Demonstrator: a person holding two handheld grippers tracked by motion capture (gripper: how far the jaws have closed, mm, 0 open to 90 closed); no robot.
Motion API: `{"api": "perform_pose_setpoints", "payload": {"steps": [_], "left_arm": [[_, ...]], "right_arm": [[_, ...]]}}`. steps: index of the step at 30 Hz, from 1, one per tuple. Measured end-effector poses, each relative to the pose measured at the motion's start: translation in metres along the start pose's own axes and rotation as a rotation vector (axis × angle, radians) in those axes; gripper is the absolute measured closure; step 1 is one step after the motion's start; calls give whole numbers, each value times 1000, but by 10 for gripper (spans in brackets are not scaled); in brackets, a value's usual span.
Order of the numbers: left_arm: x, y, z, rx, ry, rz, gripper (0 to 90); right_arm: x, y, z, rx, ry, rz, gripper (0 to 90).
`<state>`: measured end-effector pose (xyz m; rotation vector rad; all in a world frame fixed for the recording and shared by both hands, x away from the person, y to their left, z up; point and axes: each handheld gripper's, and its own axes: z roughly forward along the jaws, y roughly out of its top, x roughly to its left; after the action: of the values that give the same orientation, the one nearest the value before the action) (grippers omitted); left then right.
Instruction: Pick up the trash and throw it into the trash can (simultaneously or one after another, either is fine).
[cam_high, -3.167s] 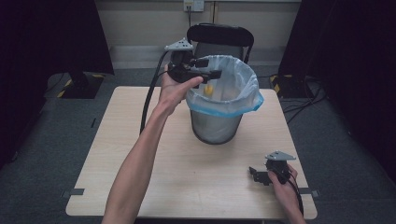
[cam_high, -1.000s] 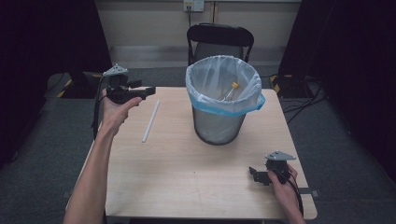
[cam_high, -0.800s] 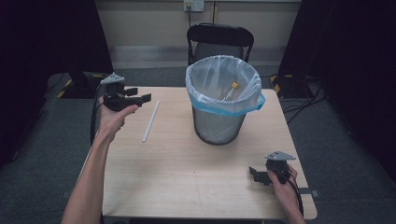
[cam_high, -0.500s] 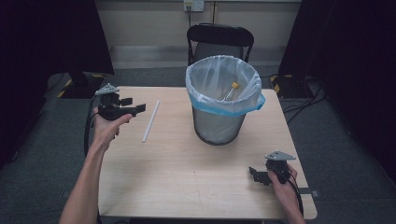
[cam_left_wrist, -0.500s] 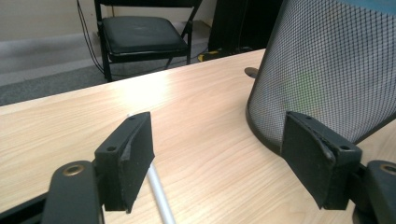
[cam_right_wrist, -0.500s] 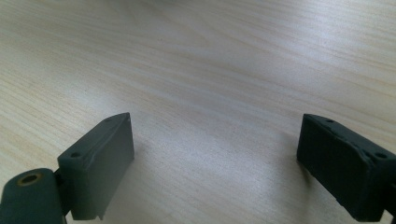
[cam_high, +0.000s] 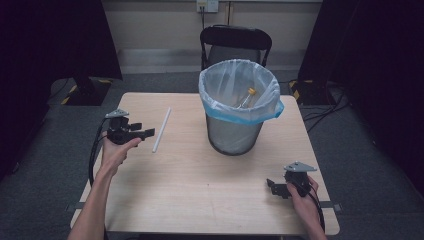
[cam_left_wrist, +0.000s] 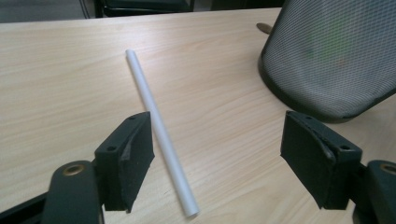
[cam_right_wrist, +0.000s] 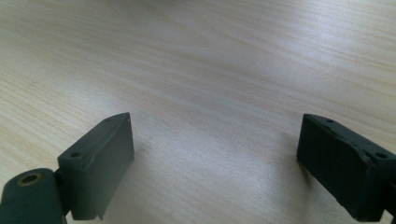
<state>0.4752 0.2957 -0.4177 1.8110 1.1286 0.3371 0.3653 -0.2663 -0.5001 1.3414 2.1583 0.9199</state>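
both grippers (cam_high: 145, 134) (cam_high: 271, 186) gape wide

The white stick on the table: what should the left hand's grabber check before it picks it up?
1. Left gripper open: ok, its jaws stand wide apart.
2. White stick between the fingers: ok, though it lies close to one finger, off centre.
3. Stick lying flat and free on the table: ok.
4. Bin out of the way: ok, it stands apart from the stick.
5. Fingers low enough to close on the stick: cannot tell.
6. Right gripper clear: ok, open, resting far off.
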Motion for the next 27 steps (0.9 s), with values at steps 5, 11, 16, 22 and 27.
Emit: {"api": "perform_pose_setpoints", "payload": {"steps": [5, 11, 16, 22, 27], "left_arm": [[3, -16, 9, 32, 20, -3, 249], [9, -28, 24, 106, 1, -9, 290], [12, -36, 39, 144, -31, -50, 291], [12, -47, 48, 153, 6, -34, 332], [10, -51, 51, 187, 75, 6, 411]], "right_arm": [[0, 0, 0, 0, 0, 0, 101], [0, 0, 0, 0, 0, 0, 101], [0, 0, 0, 0, 0, 0, 100], [0, 0, 0, 0, 0, 0, 101], [0, 0, 0, 0, 0, 0, 101]]}}
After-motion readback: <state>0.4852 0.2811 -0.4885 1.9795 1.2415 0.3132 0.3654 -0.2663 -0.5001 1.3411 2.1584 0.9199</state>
